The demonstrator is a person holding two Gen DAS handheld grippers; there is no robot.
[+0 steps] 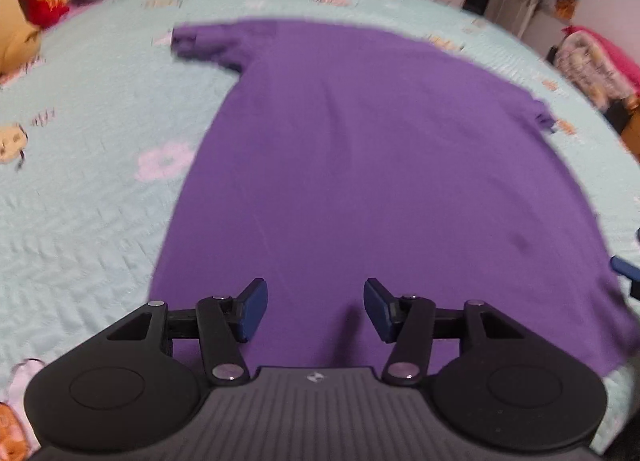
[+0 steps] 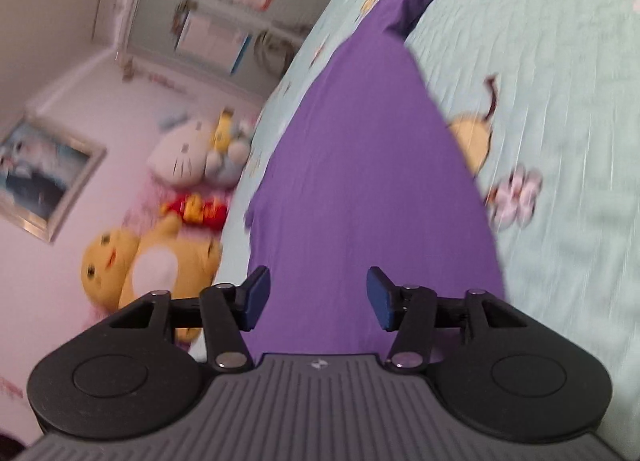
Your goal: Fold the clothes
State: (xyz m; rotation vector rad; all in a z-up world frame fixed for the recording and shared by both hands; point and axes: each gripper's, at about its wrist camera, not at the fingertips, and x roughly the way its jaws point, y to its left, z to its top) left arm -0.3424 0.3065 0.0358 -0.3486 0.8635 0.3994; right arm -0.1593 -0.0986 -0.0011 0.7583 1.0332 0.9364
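Purple shirt (image 1: pixel 360 181) spread flat on mint bedspread (image 1: pixel 88 189), ahead of and beneath left claw (image 1: pixel 315 309). Left claw wide open, holding nothing, over shirt's near hem. Right claw (image 2: pixel 318 297) also wide open and empty, above shirt (image 2: pixel 360 181), view tilted and blurred. Plush toys (image 2: pixel 160 261) left of right claw, beyond bed edge.

Blue-padded black tongs (image 2: pixel 318 299) spread wide, empty, above flat purple cotton T-shirt (image 2: pixel 360 181) on pale green quilted bed (image 2: pixel 560 101); yellow plush bear (image 2: pixel 148 265) left of shirt.
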